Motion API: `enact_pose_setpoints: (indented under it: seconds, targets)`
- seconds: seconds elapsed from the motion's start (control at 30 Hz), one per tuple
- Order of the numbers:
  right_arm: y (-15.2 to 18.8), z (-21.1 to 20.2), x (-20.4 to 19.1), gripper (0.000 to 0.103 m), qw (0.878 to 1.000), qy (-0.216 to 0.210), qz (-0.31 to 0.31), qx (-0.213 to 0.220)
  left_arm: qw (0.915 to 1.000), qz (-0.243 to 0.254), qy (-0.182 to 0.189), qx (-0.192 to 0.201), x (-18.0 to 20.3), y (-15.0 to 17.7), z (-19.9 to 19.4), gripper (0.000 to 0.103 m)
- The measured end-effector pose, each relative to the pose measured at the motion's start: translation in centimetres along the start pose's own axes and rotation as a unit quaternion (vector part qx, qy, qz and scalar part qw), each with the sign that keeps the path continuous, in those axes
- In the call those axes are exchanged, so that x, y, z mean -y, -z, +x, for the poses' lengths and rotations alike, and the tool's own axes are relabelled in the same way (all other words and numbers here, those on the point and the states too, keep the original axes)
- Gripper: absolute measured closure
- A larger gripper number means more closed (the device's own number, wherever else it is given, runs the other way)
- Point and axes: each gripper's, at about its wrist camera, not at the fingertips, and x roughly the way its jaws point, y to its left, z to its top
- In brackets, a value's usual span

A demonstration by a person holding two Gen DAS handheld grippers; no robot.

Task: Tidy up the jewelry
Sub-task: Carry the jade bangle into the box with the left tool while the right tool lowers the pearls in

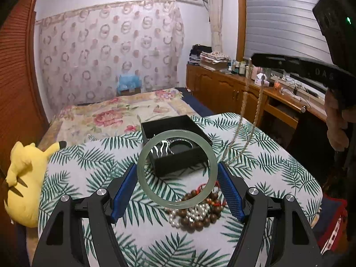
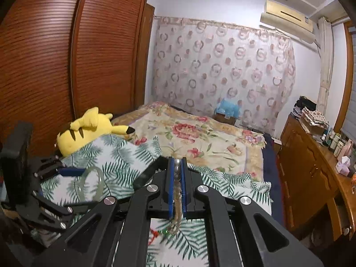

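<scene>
Your left gripper's (image 1: 177, 189) blue-padded fingers (image 1: 124, 191) stand wide and are clamped on the pale green jade bangle (image 1: 176, 167), one pad against each side of its rim, so the ring is held upright and clear of the bench (image 1: 278, 166) with the palm-leaf cloth. Your right gripper's (image 2: 177, 187) fingers (image 2: 170, 184) are pressed together on a long strand of small pale beads (image 2: 177, 192); in the left wrist view that strand (image 1: 242, 120) hangs down from your right tool in two lines toward the cloth near the bench's far right part, its lower end blurred. Through the bangle you see the open black jewelry box (image 1: 178, 143), which sits on the cloth toward the far edge of the bench, with a few silvery pieces and a dark round piece inside. Nearer your edge, just beside the box's front, lies a heap of brown wooden beads, white pearls and red cord (image 1: 197, 209). A yellow plush toy (image 1: 24, 178) lies beside the bench's left edge.
</scene>
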Motion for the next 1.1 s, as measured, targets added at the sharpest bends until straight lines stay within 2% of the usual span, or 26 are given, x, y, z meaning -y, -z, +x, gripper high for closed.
enact_pose_setpoints:
  seconds: [0.13,0.4,0.93,1.1]
  targets:
    - [-1.7,1.3,0.6,0.097,1.0,0.0,0.013,0.008,0.9999,0.01,-0.007,0.002,-0.1,-1.3,0.9,0.034]
    - [-3.8,4.1,1.3,0.097,1.0,-0.008,0.027,-0.003,0.9998,0.013,-0.014,-0.001,-0.8,-3.1,2.2,0.034]
    - [-7.5,7.3,2.2,0.097,0.999,0.004,0.036,-0.002,0.9995,0.019,-0.021,-0.014,-1.3,-4.8,4.6,0.034]
    - [-7.1,8.6,2.6,0.097,0.999,0.013,0.036,-0.014,0.9992,0.021,-0.026,-0.023,-1.4,-4.7,5.6,0.034]
